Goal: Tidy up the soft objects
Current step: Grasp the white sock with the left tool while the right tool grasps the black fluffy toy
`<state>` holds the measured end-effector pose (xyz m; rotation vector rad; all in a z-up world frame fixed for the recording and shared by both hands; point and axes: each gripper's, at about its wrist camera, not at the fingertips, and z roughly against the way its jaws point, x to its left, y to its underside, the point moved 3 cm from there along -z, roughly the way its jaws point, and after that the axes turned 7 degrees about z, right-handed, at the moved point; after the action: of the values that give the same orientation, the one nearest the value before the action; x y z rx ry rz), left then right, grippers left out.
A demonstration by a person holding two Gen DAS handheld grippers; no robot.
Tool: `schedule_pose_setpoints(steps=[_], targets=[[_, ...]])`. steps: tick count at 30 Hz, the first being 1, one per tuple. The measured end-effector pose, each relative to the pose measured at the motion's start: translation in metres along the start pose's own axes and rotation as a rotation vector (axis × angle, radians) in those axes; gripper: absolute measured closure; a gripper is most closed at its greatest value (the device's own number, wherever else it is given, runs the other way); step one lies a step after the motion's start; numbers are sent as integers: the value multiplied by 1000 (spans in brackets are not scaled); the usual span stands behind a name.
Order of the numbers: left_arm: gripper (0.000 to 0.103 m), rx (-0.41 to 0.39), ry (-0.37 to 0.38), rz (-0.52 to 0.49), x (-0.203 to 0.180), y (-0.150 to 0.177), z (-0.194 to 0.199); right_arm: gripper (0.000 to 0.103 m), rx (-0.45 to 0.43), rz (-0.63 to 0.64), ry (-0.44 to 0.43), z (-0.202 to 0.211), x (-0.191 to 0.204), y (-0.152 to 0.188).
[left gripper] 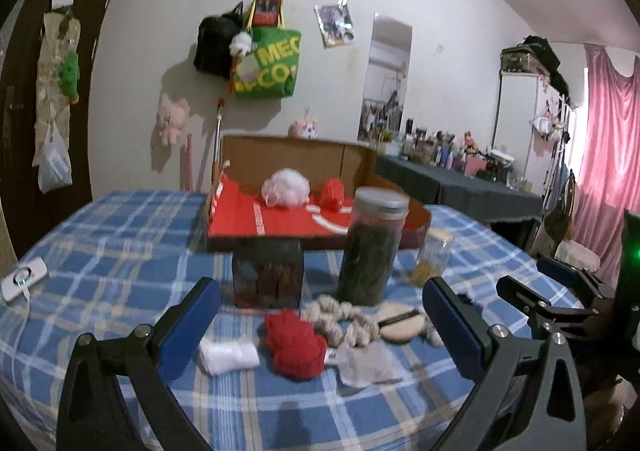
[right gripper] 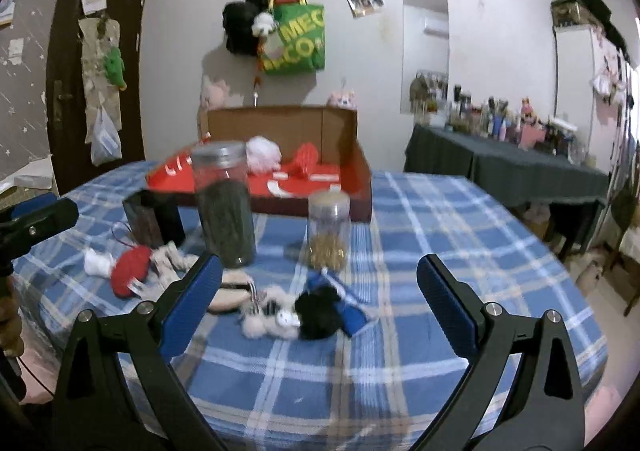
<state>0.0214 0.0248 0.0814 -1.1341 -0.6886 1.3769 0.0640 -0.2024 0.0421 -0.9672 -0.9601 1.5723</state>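
My left gripper [left gripper: 320,291] is open just above the blue checked table. Between and beyond its fingers lie a red yarn ball [left gripper: 296,347], a white rolled cloth [left gripper: 228,357], a beige scrunchie [left gripper: 344,321], a round powder puff [left gripper: 400,325] and a crumpled white cloth [left gripper: 368,365]. My right gripper [right gripper: 320,267] is open too, with a black pompom [right gripper: 320,311], a white furry piece [right gripper: 268,315] and a blue strip [right gripper: 348,303] in front of it. At the back, a cardboard box [left gripper: 280,151] holds a white bath pouf [left gripper: 286,187] and a red soft item [left gripper: 333,193].
A tall jar with dark contents [left gripper: 372,247], a small jar [left gripper: 432,257] and a dark carton [left gripper: 268,271] stand between the soft things and the box. A white flat object [left gripper: 24,277] lies at the table's left edge. A dark side table with bottles [right gripper: 500,163] stands at right.
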Motion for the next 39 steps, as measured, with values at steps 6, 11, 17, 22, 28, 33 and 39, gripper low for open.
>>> schedule_pose_setpoints(steps=[6, 11, 17, 22, 28, 33, 39], targets=[[0, 50, -51, 7, 13, 16, -17, 3, 56, -8, -3, -18, -1, 15], [0, 87, -98, 24, 32, 19, -30, 3, 93, -12, -14, -30, -1, 20], [0, 140, -176, 39, 59, 25, -42, 4, 138, -39, -46, -45, -7, 26], [0, 195, -209, 60, 77, 34, -53, 39, 174, -48, -72, -55, -8, 31], [55, 247, -202, 73, 89, 45, -63, 77, 189, -55, -142, -59, -5, 37], [80, 235, -134, 53, 76, 42, -57, 80, 152, -50, -146, -51, -3, 34], [80, 181, -33, 0, 42, 26, -44, 80, 106, -55, -184, -41, 3, 21]])
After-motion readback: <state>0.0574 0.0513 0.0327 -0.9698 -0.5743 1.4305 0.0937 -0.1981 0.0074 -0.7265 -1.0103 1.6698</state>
